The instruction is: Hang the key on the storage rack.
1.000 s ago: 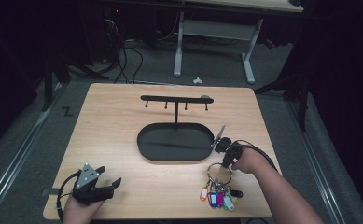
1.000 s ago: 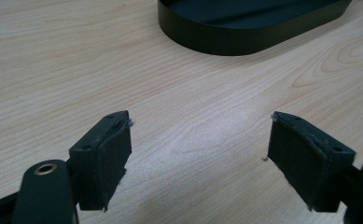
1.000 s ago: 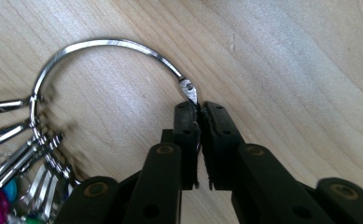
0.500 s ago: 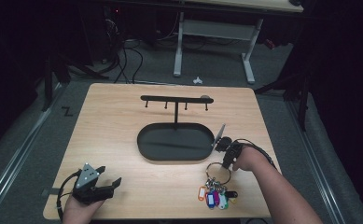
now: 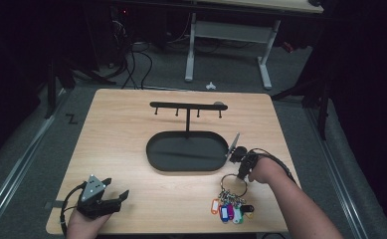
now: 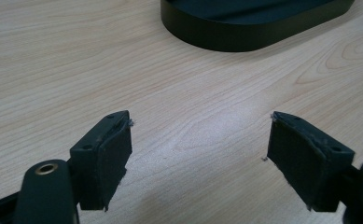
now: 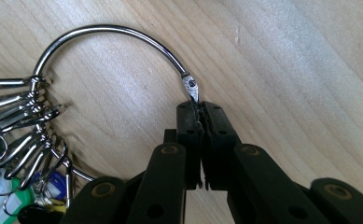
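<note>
At the table's (image 5: 121,124) near left corner the left gripper (image 5: 112,199) rests with jaws spread wide, holding nothing. At centre, the black oval tray (image 5: 187,152) lies bare inside, a hook stand (image 5: 187,107) rising from it. To the right, the right gripper (image 7: 200,122) is clamped on the large key ring (image 7: 114,35), whose coloured tags (image 5: 230,210) lie on the wood.

Pale wood-grain table (image 6: 179,93) showing smooth, faintly sheened. Shiny polished metal key ring (image 7: 109,35) gleaming between the right gripper's (image 7: 200,112) matt black plastic jaws. Ahead of the left gripper (image 6: 198,140), matt black tray (image 6: 249,28) looking smooth.
</note>
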Demonstrator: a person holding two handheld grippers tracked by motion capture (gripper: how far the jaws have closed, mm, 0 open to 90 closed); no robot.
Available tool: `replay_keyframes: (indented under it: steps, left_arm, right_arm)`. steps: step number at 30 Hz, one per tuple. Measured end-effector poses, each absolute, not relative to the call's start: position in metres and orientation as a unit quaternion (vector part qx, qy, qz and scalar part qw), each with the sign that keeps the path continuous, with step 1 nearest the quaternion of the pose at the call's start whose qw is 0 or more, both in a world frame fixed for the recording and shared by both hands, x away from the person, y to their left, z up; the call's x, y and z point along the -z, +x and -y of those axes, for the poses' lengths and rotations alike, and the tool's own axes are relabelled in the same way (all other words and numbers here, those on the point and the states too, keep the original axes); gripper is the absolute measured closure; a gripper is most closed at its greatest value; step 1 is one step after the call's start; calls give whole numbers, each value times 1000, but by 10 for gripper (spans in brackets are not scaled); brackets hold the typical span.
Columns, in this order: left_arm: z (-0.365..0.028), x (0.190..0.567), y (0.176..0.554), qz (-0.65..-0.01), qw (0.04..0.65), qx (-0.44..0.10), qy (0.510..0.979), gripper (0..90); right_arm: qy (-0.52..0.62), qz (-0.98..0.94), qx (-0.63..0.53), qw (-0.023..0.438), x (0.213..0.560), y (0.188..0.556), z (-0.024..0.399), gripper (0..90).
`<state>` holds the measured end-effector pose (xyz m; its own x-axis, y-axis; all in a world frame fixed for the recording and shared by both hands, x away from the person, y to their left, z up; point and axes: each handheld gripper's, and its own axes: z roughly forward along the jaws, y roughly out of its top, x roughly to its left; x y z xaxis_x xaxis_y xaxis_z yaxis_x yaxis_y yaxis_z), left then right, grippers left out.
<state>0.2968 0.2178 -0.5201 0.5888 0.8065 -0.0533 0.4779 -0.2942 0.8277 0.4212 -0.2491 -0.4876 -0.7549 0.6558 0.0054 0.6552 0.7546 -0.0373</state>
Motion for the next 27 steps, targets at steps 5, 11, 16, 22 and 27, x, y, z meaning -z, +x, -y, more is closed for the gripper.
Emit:
replay_keyframes:
  steps: [5,11,16,22,27]
  left_arm:
    - [-218,521,298,-411,429,-191,781,222]
    - [-218,519,296,-409,433,-193,780,222]
    - [-215,520,297,-406,432,-192,782,222]
    - [-215,520,297,-406,431,-191,783,222]
    - [-216,520,297,-407,431,-192,782,222]
  right_arm:
    - [-354,935,12,20,472,417,252,871]
    - [-352,935,31,5,436,407,255,872]
    - [-346,937,41,-5,414,400,257,876]
    - [-343,938,54,-10,392,395,260,877]
    - [-341,939,48,-23,377,393,258,877]
